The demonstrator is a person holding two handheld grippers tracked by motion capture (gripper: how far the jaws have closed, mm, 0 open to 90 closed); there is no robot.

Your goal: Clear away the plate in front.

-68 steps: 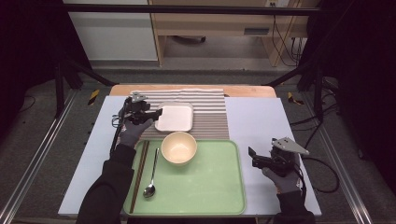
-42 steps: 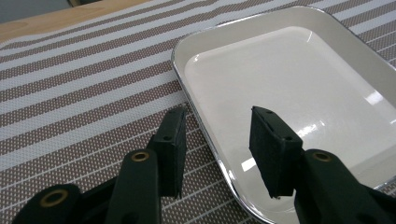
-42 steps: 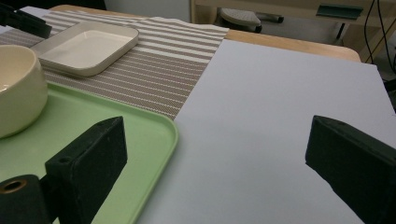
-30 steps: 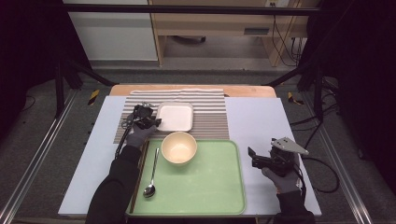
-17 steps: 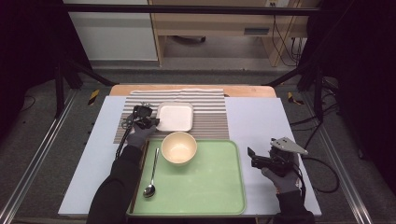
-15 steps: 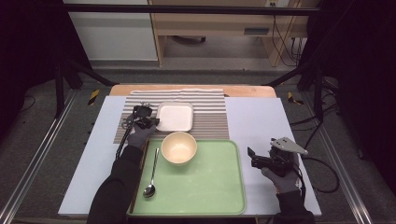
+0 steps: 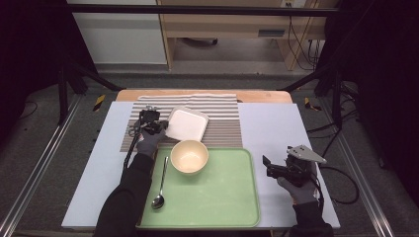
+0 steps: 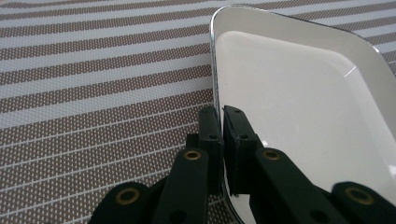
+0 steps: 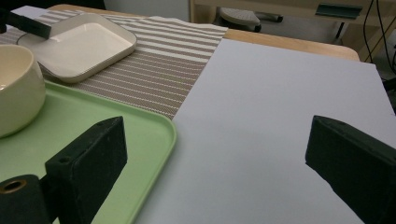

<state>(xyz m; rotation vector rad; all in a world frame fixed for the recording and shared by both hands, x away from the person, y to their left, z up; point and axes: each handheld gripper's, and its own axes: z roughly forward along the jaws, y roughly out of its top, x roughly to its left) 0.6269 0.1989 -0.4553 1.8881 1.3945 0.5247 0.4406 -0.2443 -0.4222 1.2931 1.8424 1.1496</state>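
**Left gripper pinches the rim of the white dish**

The white square dish (image 7: 187, 124) lies on the striped mat (image 7: 225, 123), just beyond the green tray (image 7: 222, 197). The left gripper (image 8: 222, 122) has its jaws closed on the dish's left rim, one inside the wall, one outside. The dish looks rigid, glossy and probably ceramic: fairly heavy, slippery and breakable. Held at one edge, it is likely to tilt, so a firm, deep bite on the rim suits best. The cream bowl (image 7: 188, 156) sits on the tray's far left part, near the dish; the spoon (image 7: 160, 185) lies left of it. The right gripper (image 7: 271, 167) rests wide open, right of the tray.
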